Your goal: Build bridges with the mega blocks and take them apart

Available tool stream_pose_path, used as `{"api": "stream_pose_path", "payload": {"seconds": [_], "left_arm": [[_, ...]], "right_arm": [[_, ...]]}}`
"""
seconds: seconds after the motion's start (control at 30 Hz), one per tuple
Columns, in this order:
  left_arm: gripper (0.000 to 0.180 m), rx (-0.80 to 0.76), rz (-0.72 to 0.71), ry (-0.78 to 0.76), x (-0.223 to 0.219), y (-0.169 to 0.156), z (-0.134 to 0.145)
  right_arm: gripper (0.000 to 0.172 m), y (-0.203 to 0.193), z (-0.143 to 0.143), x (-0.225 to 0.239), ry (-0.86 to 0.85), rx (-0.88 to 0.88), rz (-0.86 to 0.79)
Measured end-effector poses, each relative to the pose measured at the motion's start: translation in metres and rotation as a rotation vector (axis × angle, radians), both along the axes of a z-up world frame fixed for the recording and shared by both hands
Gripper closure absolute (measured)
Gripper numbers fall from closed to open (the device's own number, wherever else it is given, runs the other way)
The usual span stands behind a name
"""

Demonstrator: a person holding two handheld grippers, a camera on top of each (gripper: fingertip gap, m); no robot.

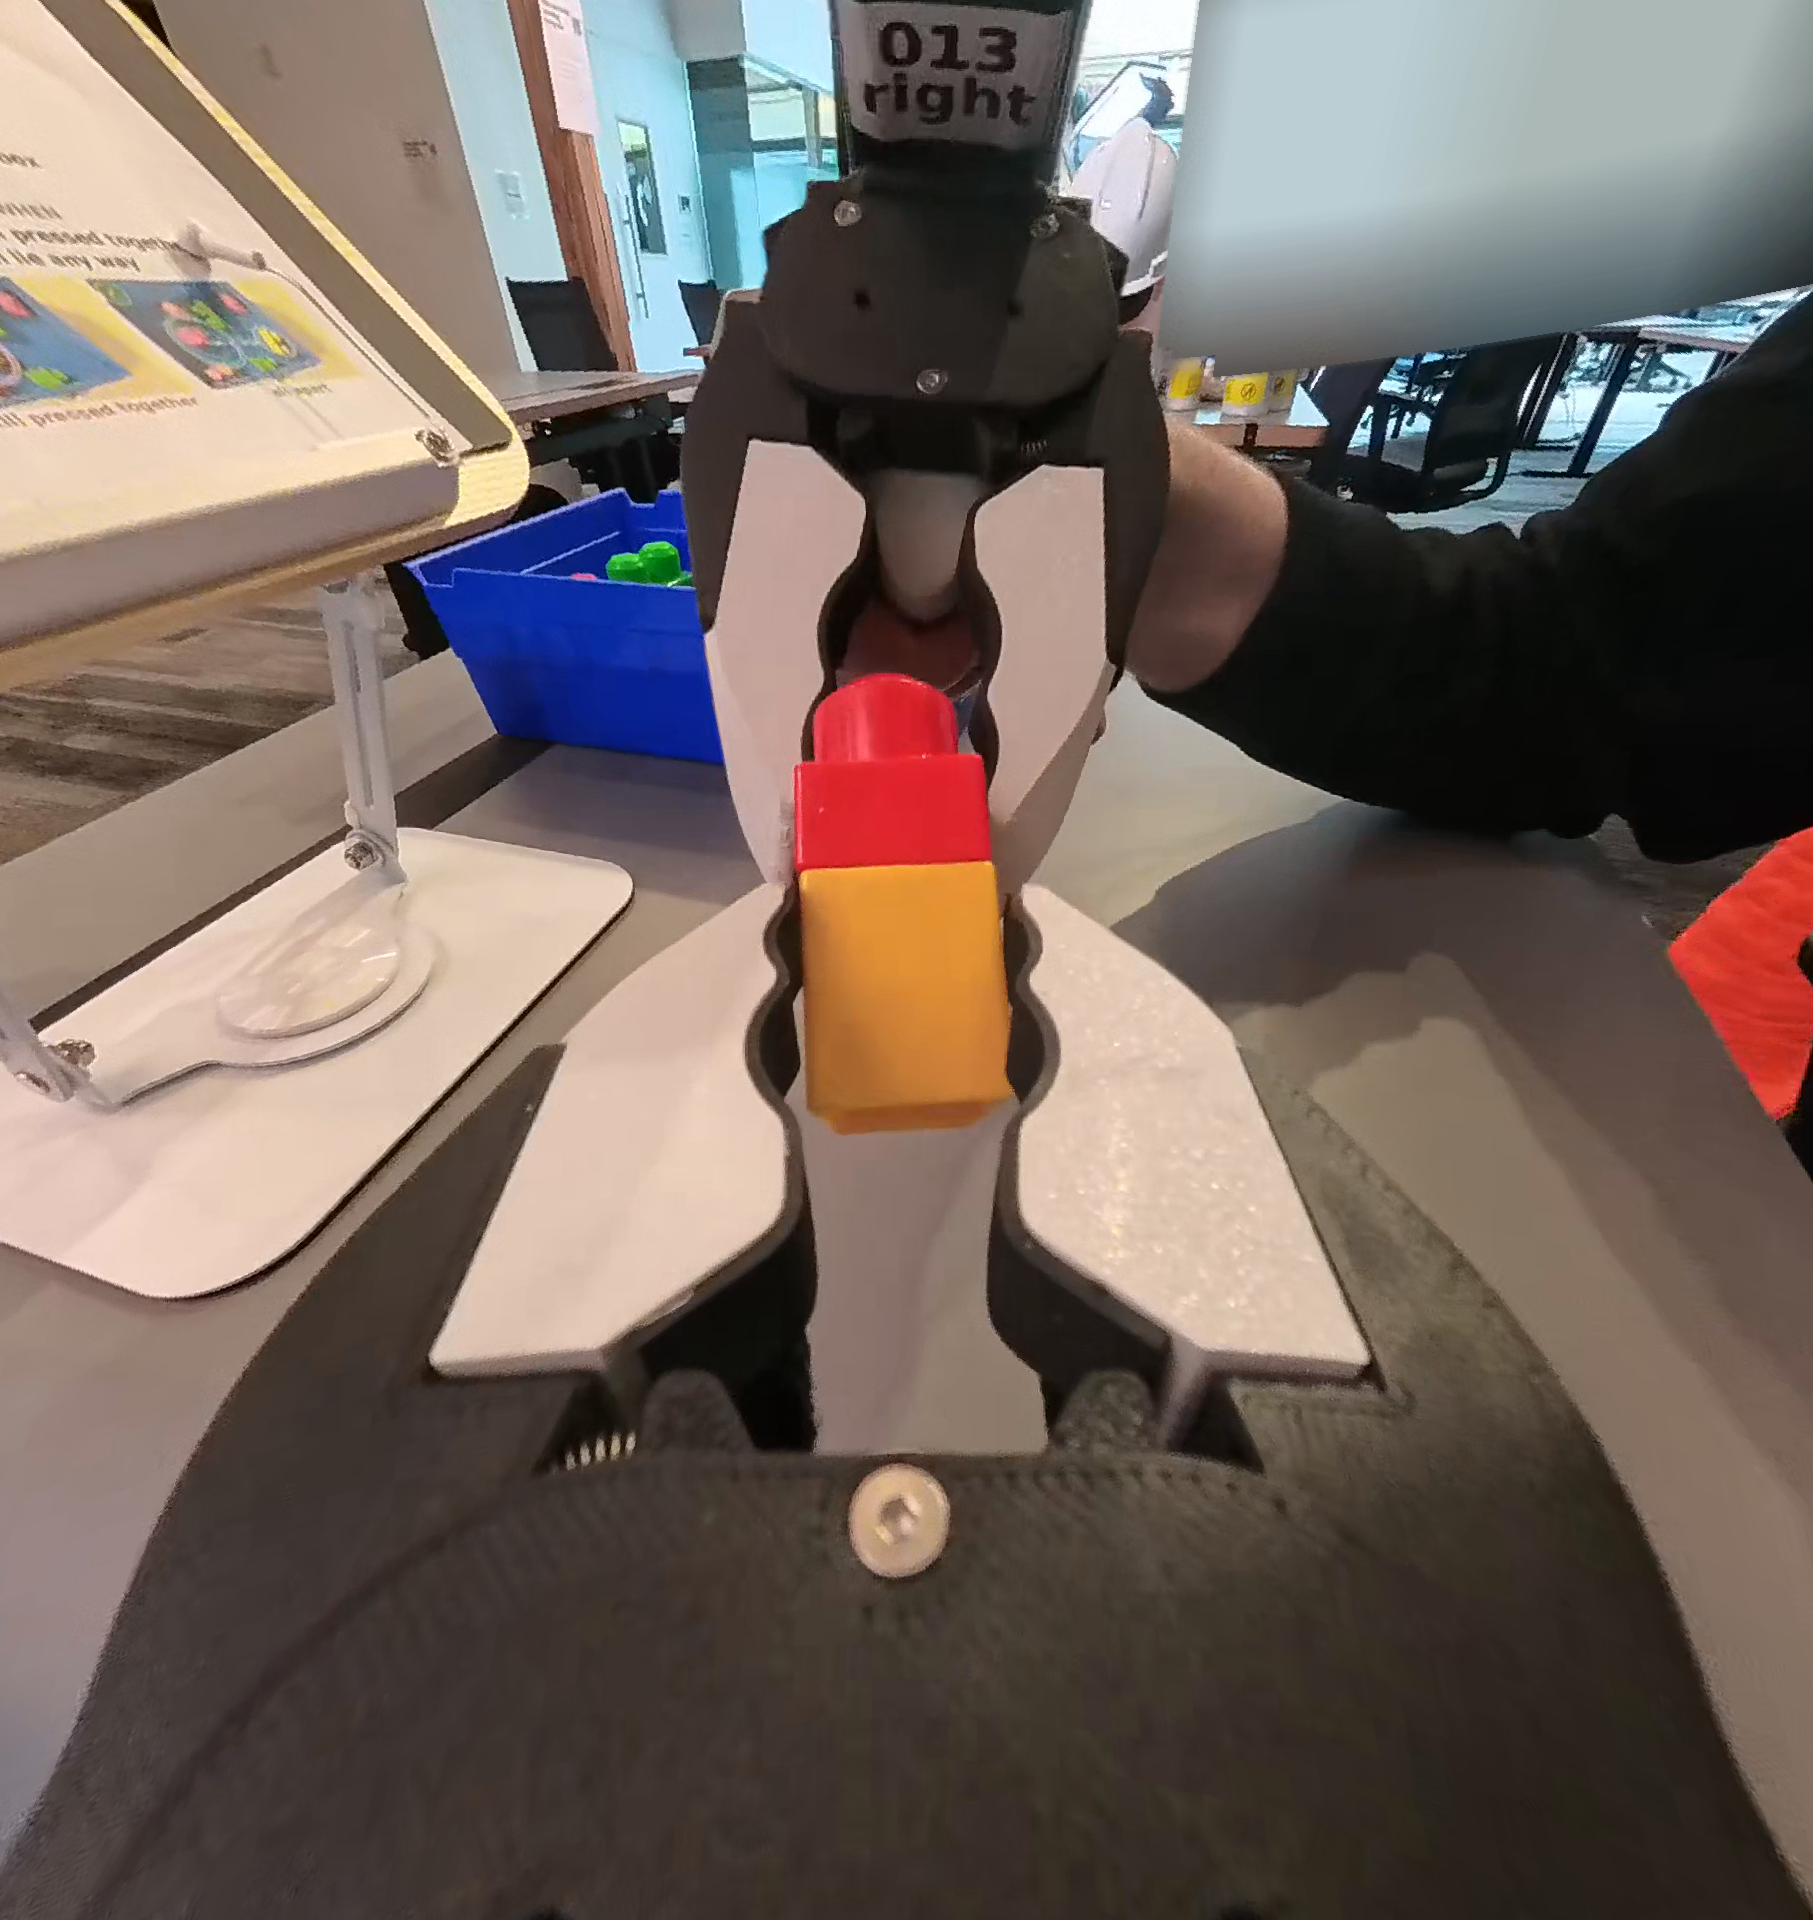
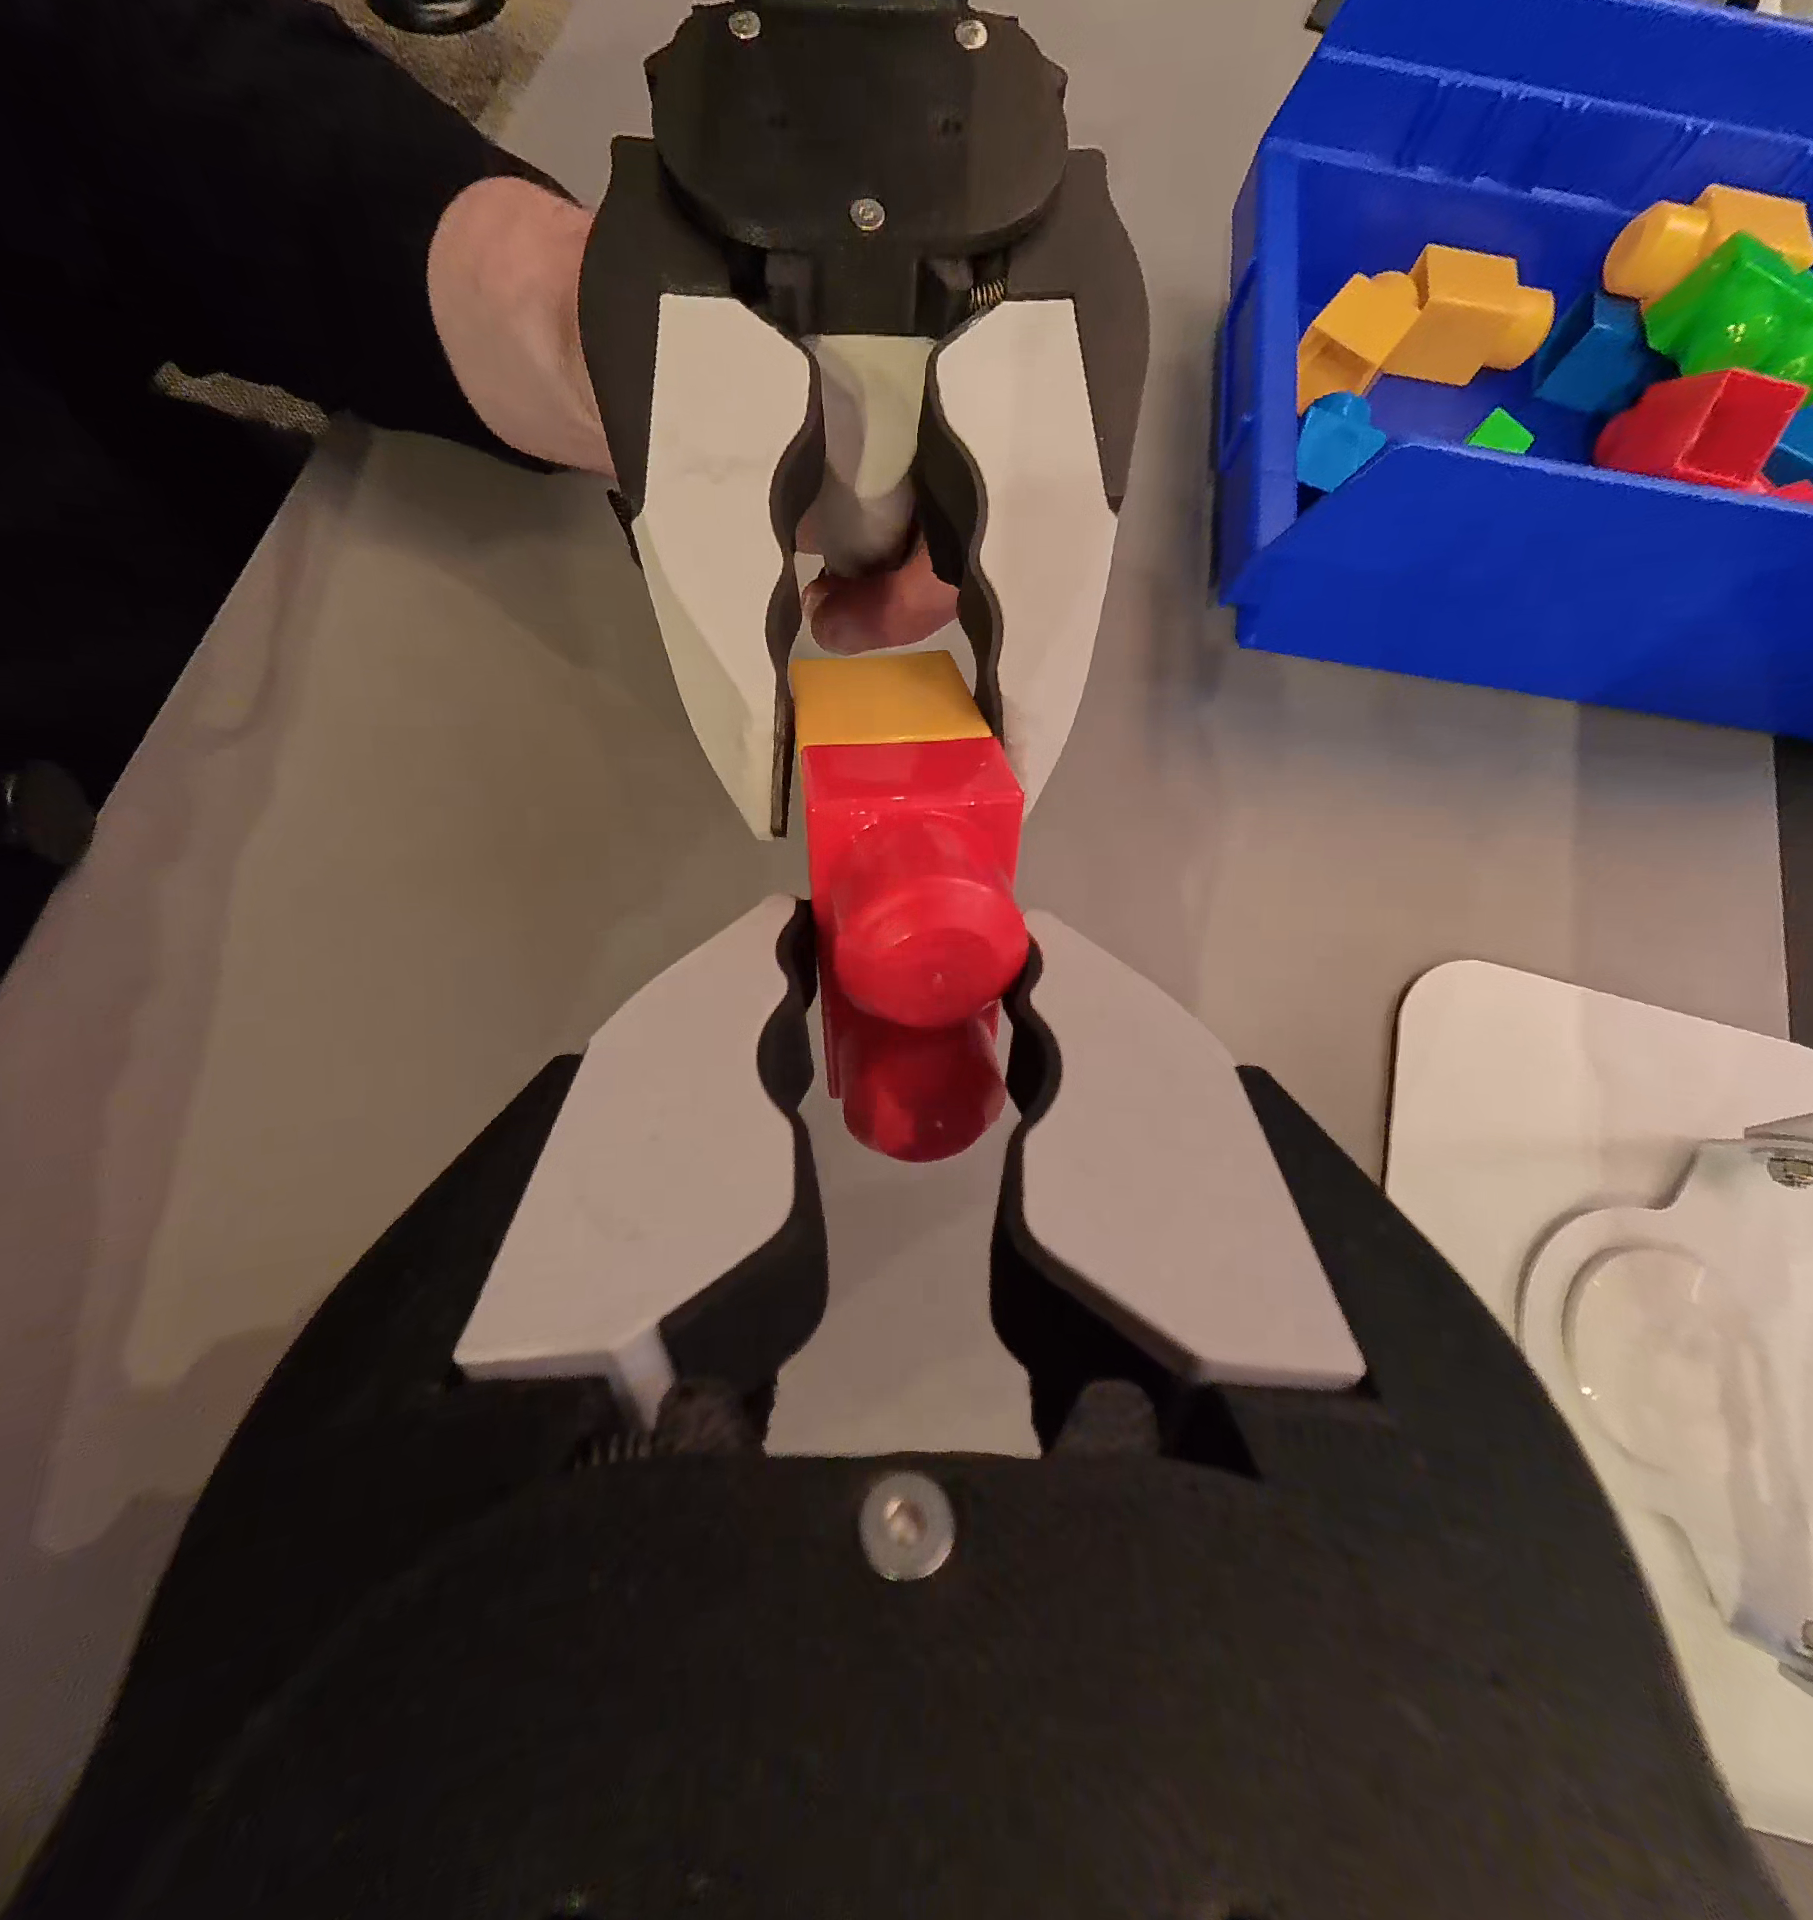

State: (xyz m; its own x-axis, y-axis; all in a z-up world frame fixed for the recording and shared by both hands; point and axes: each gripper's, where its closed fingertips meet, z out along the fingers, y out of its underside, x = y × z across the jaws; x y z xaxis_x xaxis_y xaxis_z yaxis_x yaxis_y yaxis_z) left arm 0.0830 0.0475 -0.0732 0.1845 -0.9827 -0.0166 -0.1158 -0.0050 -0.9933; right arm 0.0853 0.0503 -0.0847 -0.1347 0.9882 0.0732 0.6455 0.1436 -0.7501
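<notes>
Grey table (image 2: 362,935) first, with the blue bin (image 2: 1504,582) of loose blocks parked off to the side, probably the supply. Over the table the two tongs face each other: left gripper (image 1: 902,997) pinches the yellow block (image 1: 902,997), right gripper (image 2: 912,1029) clamps the red block (image 2: 912,831). The blocks are stuck together, so I'd guess they're being pulled apart.

Grey table (image 2: 362,935) carries a blue bin (image 2: 1504,582) and a white stand base (image 1: 289,1091)
</notes>
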Motion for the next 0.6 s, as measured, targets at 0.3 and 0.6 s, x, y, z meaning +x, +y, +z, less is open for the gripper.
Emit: {"api": "stream_pose_path", "payload": {"seconds": [0.3, 0.6], "left_arm": [[0.138, 0.043, 0.098, -0.074, -0.028, 0.013, 0.026], [0.153, 0.024, 0.122, -0.090, -0.036, 0.018, 0.029]], "right_arm": [[0.137, 0.025, 0.054, 0.039, 0.061, 0.144, -0.153], [0.137, 0.090, 0.136, 0.232, -0.138, 0.367, -0.575]]}}
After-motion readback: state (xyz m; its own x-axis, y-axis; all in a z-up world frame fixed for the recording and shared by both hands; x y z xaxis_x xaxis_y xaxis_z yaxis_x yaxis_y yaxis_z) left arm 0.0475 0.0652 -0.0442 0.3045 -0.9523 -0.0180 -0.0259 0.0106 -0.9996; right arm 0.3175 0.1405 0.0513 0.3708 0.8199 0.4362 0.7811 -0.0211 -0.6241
